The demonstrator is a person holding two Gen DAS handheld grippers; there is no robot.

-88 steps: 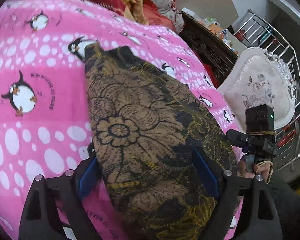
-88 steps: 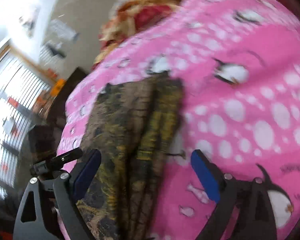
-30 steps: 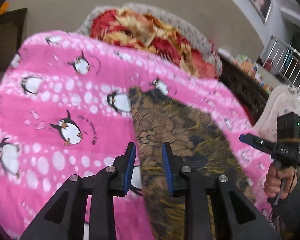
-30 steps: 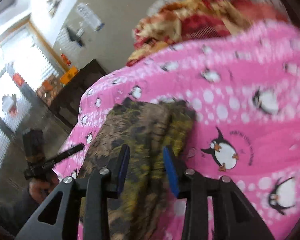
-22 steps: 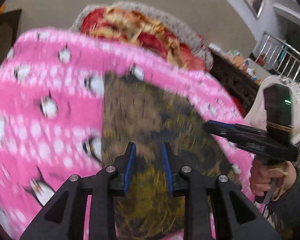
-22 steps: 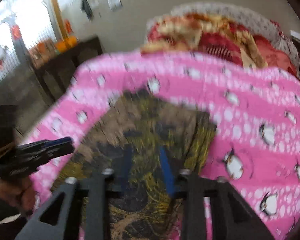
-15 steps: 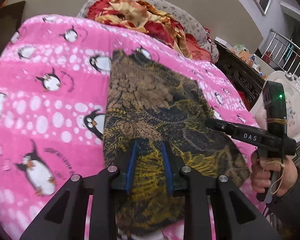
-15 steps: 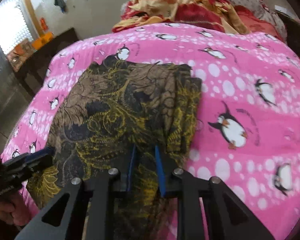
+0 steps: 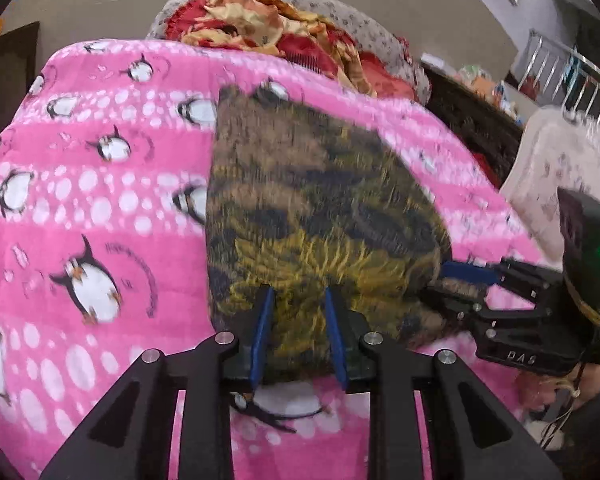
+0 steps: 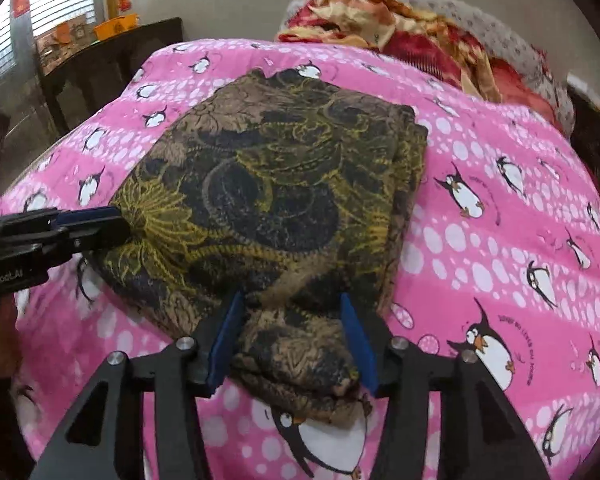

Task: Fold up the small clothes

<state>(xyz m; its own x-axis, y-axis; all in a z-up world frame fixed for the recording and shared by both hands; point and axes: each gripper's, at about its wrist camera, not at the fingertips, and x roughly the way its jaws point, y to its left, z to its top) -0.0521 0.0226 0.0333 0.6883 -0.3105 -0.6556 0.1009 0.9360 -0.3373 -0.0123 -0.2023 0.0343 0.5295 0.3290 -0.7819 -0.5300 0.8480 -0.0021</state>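
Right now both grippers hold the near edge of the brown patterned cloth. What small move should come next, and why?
Probably lift that near edge and carry it toward the far edge. The left gripper and the right gripper each pinch a bunch of the cloth at its near side, while the rest lies flat on the pink penguin blanket, so one more fold across seems ready.

Motion-blurred garment point(image 9: 316, 216) pattern
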